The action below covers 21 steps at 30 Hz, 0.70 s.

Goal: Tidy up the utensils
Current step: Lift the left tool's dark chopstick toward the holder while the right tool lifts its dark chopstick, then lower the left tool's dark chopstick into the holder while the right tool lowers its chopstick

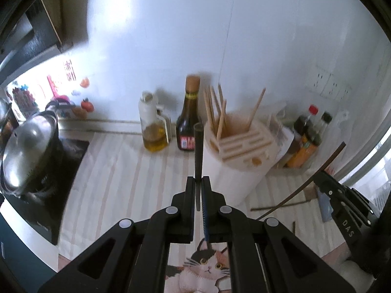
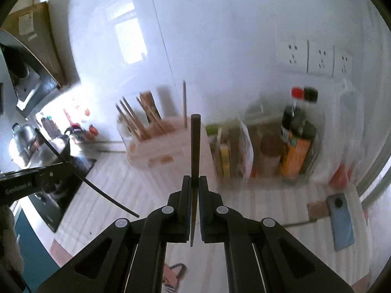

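Note:
My left gripper [image 1: 198, 179] is shut on a dark chopstick [image 1: 198, 151] that points up toward the cream utensil holder [image 1: 240, 146], which has several wooden chopsticks [image 1: 215, 107] standing in it. My right gripper [image 2: 194, 178] is shut on another dark chopstick [image 2: 195, 141], held above the counter in front of the same holder [image 2: 156, 144]. Each gripper shows in the other's view with its chopstick: the right one at the right edge [image 1: 342, 202], the left one at the left edge [image 2: 36, 180]. More chopsticks [image 1: 278, 206] lie on the counter.
A dark sauce bottle [image 1: 189, 119] and an oil bottle [image 1: 152, 127] stand left of the holder. Condiment bottles [image 2: 298, 141] and boxes stand to its right. A steel pot [image 1: 27, 153] sits on a black cooktop at the left. A blue phone [image 2: 342, 222] lies on the striped counter.

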Tool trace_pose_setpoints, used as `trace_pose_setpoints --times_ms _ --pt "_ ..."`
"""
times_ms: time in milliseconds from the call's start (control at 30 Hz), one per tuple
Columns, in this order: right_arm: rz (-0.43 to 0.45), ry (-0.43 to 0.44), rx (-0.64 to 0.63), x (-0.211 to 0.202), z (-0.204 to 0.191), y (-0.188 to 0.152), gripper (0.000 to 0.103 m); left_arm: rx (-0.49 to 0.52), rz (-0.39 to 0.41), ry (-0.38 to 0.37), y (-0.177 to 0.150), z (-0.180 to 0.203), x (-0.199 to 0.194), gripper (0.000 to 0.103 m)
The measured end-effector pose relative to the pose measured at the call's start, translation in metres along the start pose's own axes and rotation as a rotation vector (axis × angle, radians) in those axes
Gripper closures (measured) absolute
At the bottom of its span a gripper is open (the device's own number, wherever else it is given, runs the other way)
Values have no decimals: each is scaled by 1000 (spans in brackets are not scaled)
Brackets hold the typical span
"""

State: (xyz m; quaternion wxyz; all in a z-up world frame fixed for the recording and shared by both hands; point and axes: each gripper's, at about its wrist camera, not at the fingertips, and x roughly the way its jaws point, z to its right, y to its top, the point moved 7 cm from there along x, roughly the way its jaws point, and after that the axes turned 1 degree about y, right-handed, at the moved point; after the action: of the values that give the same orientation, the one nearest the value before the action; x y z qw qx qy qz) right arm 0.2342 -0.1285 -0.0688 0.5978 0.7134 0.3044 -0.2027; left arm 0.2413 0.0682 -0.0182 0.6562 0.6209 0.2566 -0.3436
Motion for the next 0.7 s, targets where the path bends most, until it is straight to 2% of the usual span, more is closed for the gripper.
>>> trace_pose_setpoints --times_ms 267,467,567,700 --pt "96 58 -29 -37 -22 70 98 16 86 -38 47 12 -37 100" --pt "171 84 -25 -57 -32 125 98 10 159 -82 94 22 -61 100" --pt "202 81 -27 -59 -35 151 98 10 184 -97 115 27 -62 100" --pt "226 59 -37 -46 -36 177 98 30 181 -100 139 37 -45 100"
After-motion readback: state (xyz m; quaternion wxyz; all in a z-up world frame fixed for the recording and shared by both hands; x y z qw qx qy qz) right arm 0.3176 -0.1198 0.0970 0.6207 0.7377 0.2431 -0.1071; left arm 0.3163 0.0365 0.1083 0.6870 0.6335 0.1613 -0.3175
